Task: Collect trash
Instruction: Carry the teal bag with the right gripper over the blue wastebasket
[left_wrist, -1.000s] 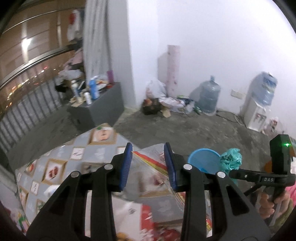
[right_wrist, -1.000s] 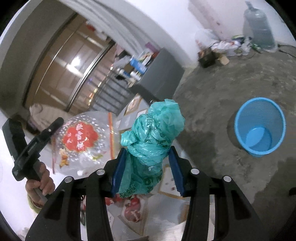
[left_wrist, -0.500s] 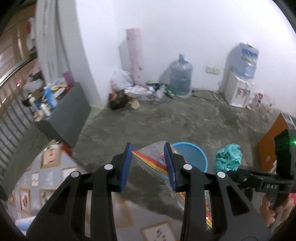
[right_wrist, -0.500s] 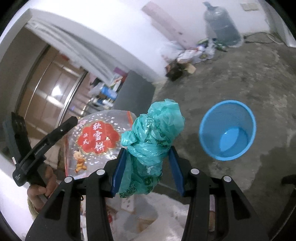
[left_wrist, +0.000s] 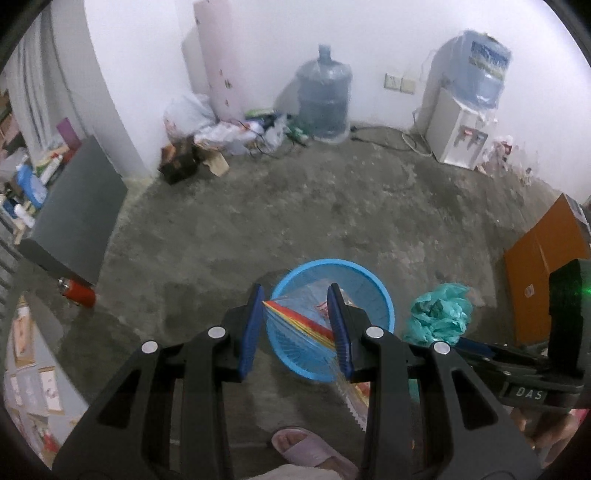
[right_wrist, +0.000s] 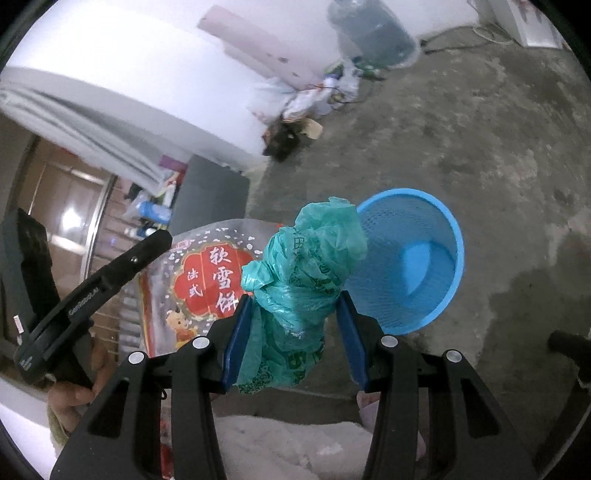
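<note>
My left gripper (left_wrist: 297, 328) is shut on a clear snack bag (left_wrist: 308, 321) with red and yellow print, which hangs over the blue mesh basket (left_wrist: 373, 280) on the floor. In the right wrist view that snack bag (right_wrist: 207, 273) shows its red label, with the left gripper (right_wrist: 162, 240) gripping its edge. A crumpled green plastic bag (right_wrist: 310, 266) stands up between the pads of my right gripper (right_wrist: 295, 332), which is shut on it just left of the basket (right_wrist: 448, 236). The green bag (left_wrist: 439, 314) also appears right of the basket in the left wrist view.
A large water bottle (left_wrist: 323, 99) and a water dispenser (left_wrist: 458, 129) stand by the far wall, next to a pile of bags (left_wrist: 221, 136). A grey cabinet (left_wrist: 81, 206) and a red can (left_wrist: 77, 293) are at left, an orange box (left_wrist: 543, 266) at right. A slippered foot (left_wrist: 306, 450) is below.
Both grippers have swung away from the patterned table and sunk toward the floor. The blue basket is now closer, under the snack bag. Both bags stay held.
</note>
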